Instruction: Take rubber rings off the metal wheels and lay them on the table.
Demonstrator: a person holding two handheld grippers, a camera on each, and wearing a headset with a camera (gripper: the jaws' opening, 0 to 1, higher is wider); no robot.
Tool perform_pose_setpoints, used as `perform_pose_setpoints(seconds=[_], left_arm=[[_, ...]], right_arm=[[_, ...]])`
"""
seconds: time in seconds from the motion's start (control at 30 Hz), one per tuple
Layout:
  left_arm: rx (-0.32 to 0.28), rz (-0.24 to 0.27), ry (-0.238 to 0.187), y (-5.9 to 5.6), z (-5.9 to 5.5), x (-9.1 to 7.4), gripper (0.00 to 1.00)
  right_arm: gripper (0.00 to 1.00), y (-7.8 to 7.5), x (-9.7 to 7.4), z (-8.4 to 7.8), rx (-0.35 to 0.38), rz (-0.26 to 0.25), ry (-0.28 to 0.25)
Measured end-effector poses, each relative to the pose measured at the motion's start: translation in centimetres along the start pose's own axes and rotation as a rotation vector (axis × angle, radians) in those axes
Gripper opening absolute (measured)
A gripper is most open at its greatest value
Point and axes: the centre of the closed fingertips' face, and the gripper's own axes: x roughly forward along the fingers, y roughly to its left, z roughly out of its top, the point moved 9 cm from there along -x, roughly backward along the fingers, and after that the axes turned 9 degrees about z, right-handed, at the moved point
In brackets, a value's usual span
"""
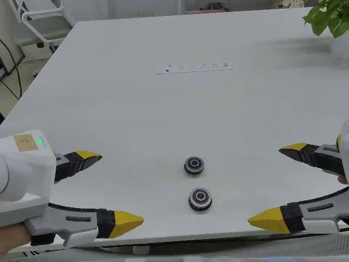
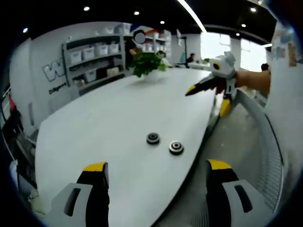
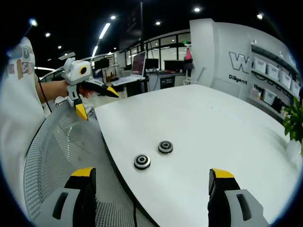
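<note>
Low over the near edge of the white table [image 1: 163, 109], two grippers, one at each side. At the left, the left gripper [image 1: 112, 190], yellow-tipped fingers [image 1: 126, 221] spread wide, nothing between them but bare table. At the right, the right gripper [image 1: 271, 184], fingers likewise spread wide, pinching nothing. Between the two grippers and well apart from both, two metal wheels lying flat on the table close to its front edge: the near wheel [image 1: 200, 198] and, just beyond it and not touching, the far wheel [image 1: 194, 165]. Round each wheel, a black rubber ring [image 1: 191, 200] in place. Farther up the table, a white strip [image 1: 196, 67] with small dark marks. At the far right corner, a green plant [image 1: 327, 16]. In the left gripper view, both wheels ahead of the spread fingers, with the right gripper beyond them over the table's edge.
</note>
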Motion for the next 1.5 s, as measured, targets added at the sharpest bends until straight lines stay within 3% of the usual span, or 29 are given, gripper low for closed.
perform_pose_setpoints(seconds=[1.5], left_arm=[[0.008,-0.014,0.008,0.2,-0.1,0.7,0.85]], right_arm=[[0.99,-0.3,1.1,-0.2,-0.007,0.027,0.009]])
